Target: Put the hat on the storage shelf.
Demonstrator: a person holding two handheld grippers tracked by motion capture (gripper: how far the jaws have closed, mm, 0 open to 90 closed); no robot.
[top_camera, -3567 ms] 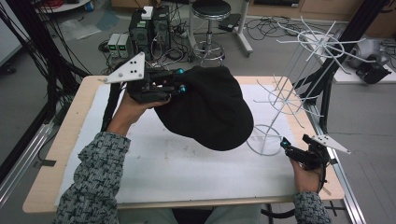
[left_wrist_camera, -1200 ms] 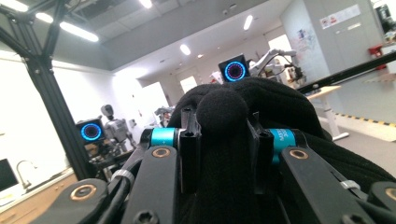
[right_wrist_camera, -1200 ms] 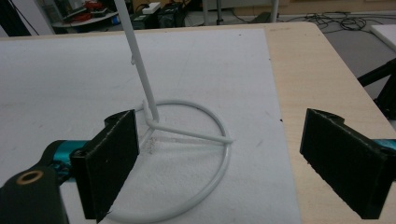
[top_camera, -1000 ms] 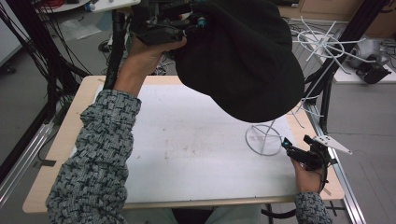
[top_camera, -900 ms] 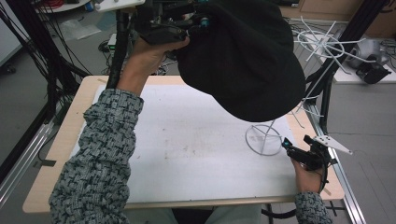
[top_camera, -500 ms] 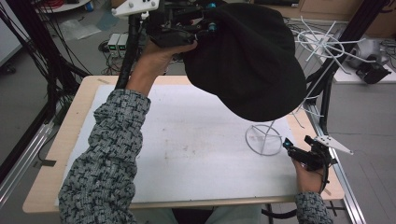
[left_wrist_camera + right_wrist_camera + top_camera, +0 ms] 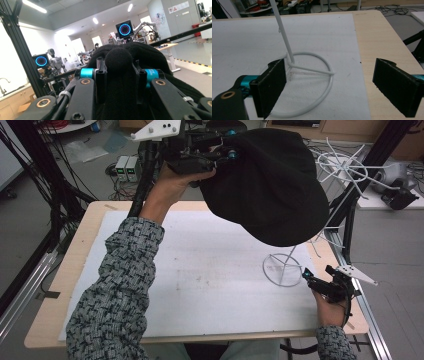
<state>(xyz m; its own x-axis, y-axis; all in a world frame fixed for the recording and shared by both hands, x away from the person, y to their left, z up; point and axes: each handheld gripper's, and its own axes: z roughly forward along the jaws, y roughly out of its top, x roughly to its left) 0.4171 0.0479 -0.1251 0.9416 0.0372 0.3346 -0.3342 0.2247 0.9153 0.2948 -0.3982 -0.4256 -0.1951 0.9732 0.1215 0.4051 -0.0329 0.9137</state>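
Hanging from the left hand-held gripper (image 7: 227,155) (jaws clamped), black hat (image 7: 270,190) beside rack (image 7: 345,170)

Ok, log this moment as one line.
left tongs: shut on black hat, raised over table | right tongs: open at white stand base | hat: not hung

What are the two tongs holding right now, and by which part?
The left tongs clamp a bunched fold at the edge of the black hat, lifted above the table. The right tongs stand open around the white rack's ring base, gripping nothing.
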